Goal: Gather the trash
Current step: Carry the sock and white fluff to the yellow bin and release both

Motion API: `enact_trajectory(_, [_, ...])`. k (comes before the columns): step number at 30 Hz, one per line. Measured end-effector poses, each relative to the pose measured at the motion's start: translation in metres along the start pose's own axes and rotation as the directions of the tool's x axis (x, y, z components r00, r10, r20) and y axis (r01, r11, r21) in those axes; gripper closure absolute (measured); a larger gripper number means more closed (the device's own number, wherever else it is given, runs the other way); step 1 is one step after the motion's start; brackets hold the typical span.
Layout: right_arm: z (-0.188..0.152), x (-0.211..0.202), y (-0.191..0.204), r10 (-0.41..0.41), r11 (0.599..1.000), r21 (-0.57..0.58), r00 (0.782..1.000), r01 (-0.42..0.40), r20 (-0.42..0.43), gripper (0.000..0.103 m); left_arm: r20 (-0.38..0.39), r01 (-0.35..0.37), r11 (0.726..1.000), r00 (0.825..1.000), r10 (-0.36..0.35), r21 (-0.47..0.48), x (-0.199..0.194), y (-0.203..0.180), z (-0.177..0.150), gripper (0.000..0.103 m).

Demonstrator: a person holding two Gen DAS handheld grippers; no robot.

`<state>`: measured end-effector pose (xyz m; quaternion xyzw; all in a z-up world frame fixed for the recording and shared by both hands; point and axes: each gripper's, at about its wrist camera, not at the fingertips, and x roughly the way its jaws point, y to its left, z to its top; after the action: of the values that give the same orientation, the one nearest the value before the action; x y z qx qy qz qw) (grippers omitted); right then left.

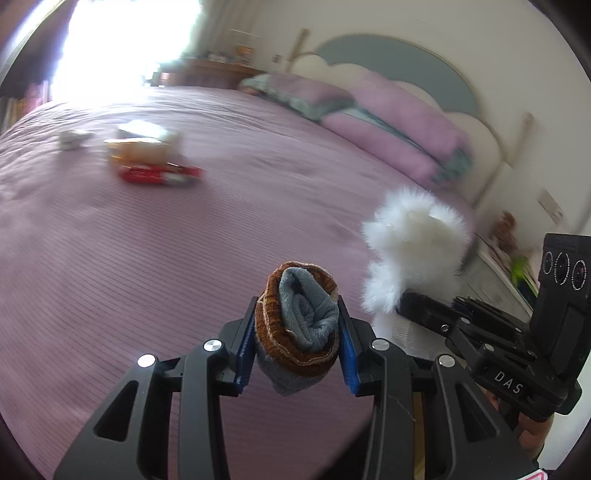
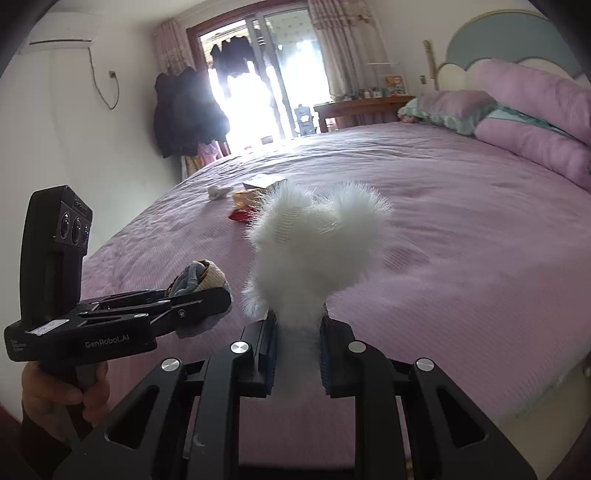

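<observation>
The left gripper (image 1: pixel 297 325) points forward and a little downward over the purple bed (image 1: pixel 184 240), its blue pads pinching a rolled brown-and-grey sock (image 1: pixel 301 310) from both sides. The right gripper (image 2: pixel 297 347) is held just beside it at about the same height, fingers clamped on the narrow base of a white fluffy item (image 2: pixel 314 251) that stands up from the jaws.

Only the right wrist view shows the person's hand (image 2: pixel 62 391) wrapped around the left gripper's handle, along with dark coats (image 2: pixel 188 114) hanging by the bright balcony door (image 2: pixel 266 81) and an air conditioner (image 2: pixel 61 35) high on the wall. The left wrist view shows the right gripper from the side, with the fluffy item partly covering its tip.

Farther up the bed lie the remaining things: a red wrapper (image 1: pixel 159 175), an orange packet (image 1: pixel 136 149), a pale box (image 1: pixel 142 129) and a small white crumpled piece (image 1: pixel 74 138). In the left view they are smeared by blur; in the right view the fluff hides most of them. What the fluffy item is cannot be made out
</observation>
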<state>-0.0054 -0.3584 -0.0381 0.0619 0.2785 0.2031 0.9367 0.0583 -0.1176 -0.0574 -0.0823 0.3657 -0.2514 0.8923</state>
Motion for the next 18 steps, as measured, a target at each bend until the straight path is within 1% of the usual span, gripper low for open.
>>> enact_trajectory(3, [-0.021, -0.032, -0.019, -0.029, 0.998, 0.049, 0.999, 0.028, 0.014, 0.084, -0.035, 0.062, 0.997, 0.998, -0.061, 0.050, 0.006, -0.035, -0.016, 0.065])
enact_trajectory(5, [-0.039, -0.052, -0.032, -0.057, 0.995, 0.086, 0.998, 0.055, 0.015, 0.084, -0.063, 0.106, 0.991, 0.993, -0.100, 0.086, 0.012, -0.059, -0.027, 0.064])
enact_trajectory(9, [-0.081, -0.086, -0.069, -0.155, 0.971, 0.181, 0.988, 0.156, -0.019, 0.084, -0.134, 0.176, 0.975, 0.978, -0.158, 0.138, 0.028, -0.095, -0.050, 0.064])
enact_trajectory(10, [-0.094, -0.095, -0.079, -0.179, 0.961, 0.210, 0.983, 0.181, -0.030, 0.084, -0.160, 0.197, 0.968, 0.972, -0.173, 0.153, 0.034, -0.106, -0.058, 0.064])
enact_trajectory(12, [-0.114, -0.108, -0.091, -0.222, 0.943, 0.243, 0.974, 0.228, -0.052, 0.084, -0.195, 0.217, 0.961, 0.964, -0.183, 0.169, 0.043, -0.118, -0.069, 0.064])
enact_trajectory(13, [-0.128, -0.116, -0.100, -0.246, 0.927, 0.274, 0.967, 0.255, -0.066, 0.084, -0.217, 0.228, 0.958, 0.958, -0.189, 0.174, 0.048, -0.125, -0.076, 0.064])
enact_trajectory(14, [-0.135, -0.119, -0.104, -0.248, 0.919, 0.297, 0.966, 0.259, -0.075, 0.084, -0.250, 0.251, 0.951, 0.947, -0.203, 0.178, 0.057, -0.133, -0.084, 0.064])
enact_trajectory(16, [-0.153, -0.122, -0.113, -0.266, 0.895, 0.343, 0.959, 0.285, -0.101, 0.084, -0.290, 0.278, 0.942, 0.932, -0.216, 0.191, 0.068, -0.147, -0.099, 0.064])
enact_trajectory(18, [-0.167, -0.126, -0.118, -0.282, 0.880, 0.363, 0.951, 0.308, -0.122, 0.084, -0.331, 0.303, 0.933, 0.916, -0.228, 0.195, 0.081, -0.161, -0.115, 0.064])
